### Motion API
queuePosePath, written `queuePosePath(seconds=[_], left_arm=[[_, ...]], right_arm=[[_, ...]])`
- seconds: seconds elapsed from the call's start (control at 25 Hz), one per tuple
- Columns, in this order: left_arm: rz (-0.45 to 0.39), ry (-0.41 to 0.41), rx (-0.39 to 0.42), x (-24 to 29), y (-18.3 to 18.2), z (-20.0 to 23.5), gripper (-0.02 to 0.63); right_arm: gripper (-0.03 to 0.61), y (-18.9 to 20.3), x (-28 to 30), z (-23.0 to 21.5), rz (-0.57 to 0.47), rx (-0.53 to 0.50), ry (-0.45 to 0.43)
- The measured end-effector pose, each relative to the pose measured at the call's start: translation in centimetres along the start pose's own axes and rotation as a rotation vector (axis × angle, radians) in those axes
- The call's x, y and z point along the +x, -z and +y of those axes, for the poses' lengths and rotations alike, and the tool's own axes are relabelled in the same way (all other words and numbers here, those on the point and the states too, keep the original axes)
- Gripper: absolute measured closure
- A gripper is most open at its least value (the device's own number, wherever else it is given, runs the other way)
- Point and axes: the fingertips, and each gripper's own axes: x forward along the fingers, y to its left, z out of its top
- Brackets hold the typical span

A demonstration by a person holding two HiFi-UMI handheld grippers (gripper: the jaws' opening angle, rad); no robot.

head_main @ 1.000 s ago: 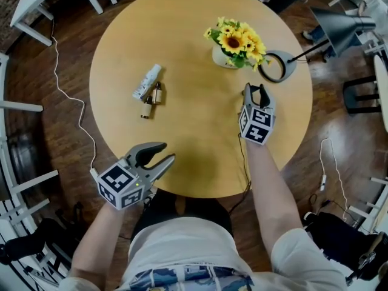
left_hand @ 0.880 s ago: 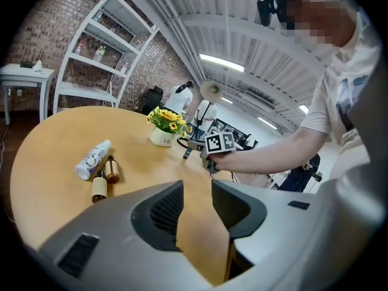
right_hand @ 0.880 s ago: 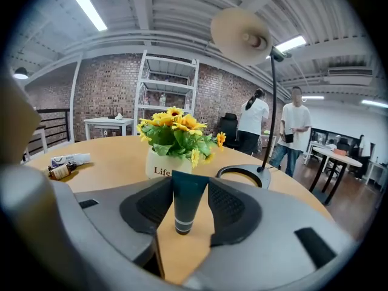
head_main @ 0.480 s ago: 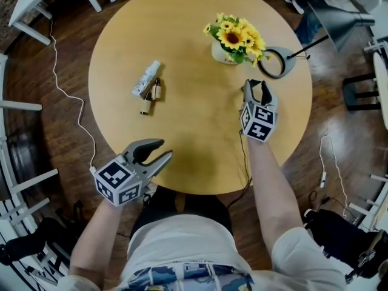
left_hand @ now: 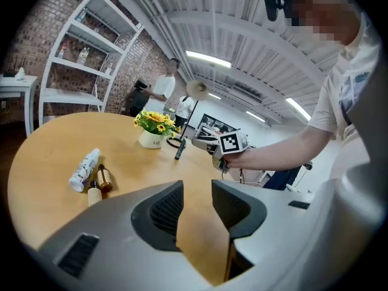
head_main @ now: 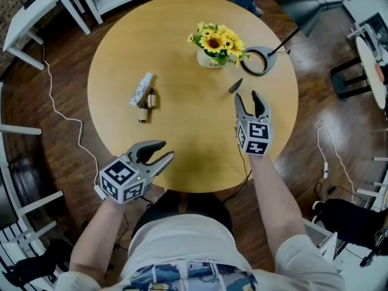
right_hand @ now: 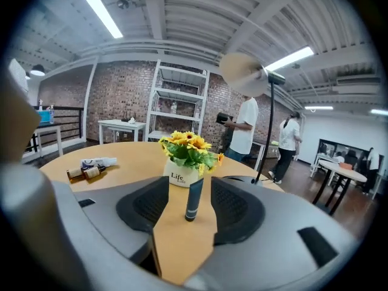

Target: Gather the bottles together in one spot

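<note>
**Three bottles grouped at the left, one dark bottle apart at the right**

On the round table [head_main: 194, 156], three bottles lie close together on the left part, a little in from the left edge. They are a white spray bottle [head_main: 140, 89], a small amber bottle [head_main: 151, 98] touching or just beside it, and a small cork-capped bottle [head_main: 143, 112] on their near side. A dark bottle [head_main: 236, 85] lies well apart from them on the right part. It is on the near side of the sunflower pot [head_main: 212, 46] and beside the ring of the magnifier lamp [head_main: 259, 60].

The right gripper [head_main: 248, 94] hangs over the right part of the table. Its jaws have just been opening and stand wide, with nothing between the pads. The dark bottle lies just beyond the fingertips, not touched.

The left gripper [head_main: 168, 150] hovers at the near edge, left of the person. Its jaws are only a narrow gap apart and empty, pointing across the table.

The middle of the table, between the group of three and the dark bottle, is bare wood, as is the strip along the near edge. The pot and the lamp ring crowd the far right part.
</note>
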Motion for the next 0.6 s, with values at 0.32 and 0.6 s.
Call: queuePosePath(seconds=[0.32, 0.6], left_arm=[[0.012, -0.004, 0.057, -2.9, 0.2, -1.8, 0.472], [0.024, -0.073, 0.084, -5.3, 1.0, -3.1, 0.472]], right_arm=[[0.334, -0.5, -9.2, 3.0, 0.024, 0.036, -0.006], [0.334, -0.2, -21.0, 6.9, 0.093, 0.068, -0.045]])
